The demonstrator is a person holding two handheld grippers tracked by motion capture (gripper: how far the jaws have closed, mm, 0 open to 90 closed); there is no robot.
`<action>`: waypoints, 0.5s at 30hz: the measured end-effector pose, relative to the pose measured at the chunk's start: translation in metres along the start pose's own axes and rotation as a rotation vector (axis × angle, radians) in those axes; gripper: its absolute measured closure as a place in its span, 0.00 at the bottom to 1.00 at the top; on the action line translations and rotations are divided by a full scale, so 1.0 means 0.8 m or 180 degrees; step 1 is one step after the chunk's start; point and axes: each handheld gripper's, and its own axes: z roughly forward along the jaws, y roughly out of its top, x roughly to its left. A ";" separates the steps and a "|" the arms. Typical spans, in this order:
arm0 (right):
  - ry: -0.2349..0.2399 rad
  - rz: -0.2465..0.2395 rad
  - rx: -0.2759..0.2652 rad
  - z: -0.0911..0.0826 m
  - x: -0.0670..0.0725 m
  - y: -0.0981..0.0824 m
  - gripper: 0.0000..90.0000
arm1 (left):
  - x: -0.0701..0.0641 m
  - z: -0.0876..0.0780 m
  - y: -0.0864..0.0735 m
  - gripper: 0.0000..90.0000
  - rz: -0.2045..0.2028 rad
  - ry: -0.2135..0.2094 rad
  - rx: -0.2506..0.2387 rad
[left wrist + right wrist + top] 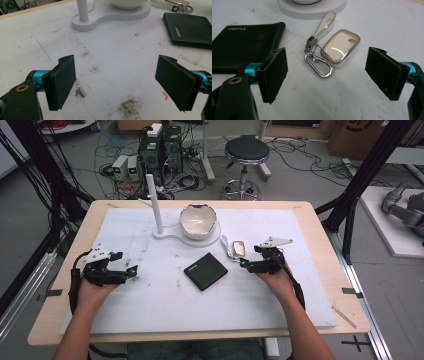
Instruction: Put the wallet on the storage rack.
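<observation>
A cream car key fob (340,47) with a strap and a silver carabiner (318,65) lies on the white mat, just beyond my right gripper (327,75), whose jaws stand wide open around nothing. From above, the key fob (238,248) lies just left of the right gripper (246,263). A black wallet (205,271) lies flat at the mat's middle; the same wallet (189,30) shows at the upper right of the left gripper view. My left gripper (115,83) is open over bare, stained mat, and appears as the left gripper (131,271) at the mat's left.
A white stand (186,237) with an upright post (154,202) and a white bowl (199,221) sits at the mat's back centre. The white mat (150,305) covers a wooden table (320,225). A stool (246,152) and cables lie on the floor beyond.
</observation>
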 end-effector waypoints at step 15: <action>0.0257 -0.0211 0.0189 0.051 0.039 0.028 0.20 | 0.003 -0.016 -0.005 0.19 -0.0055 0.0050 -0.0056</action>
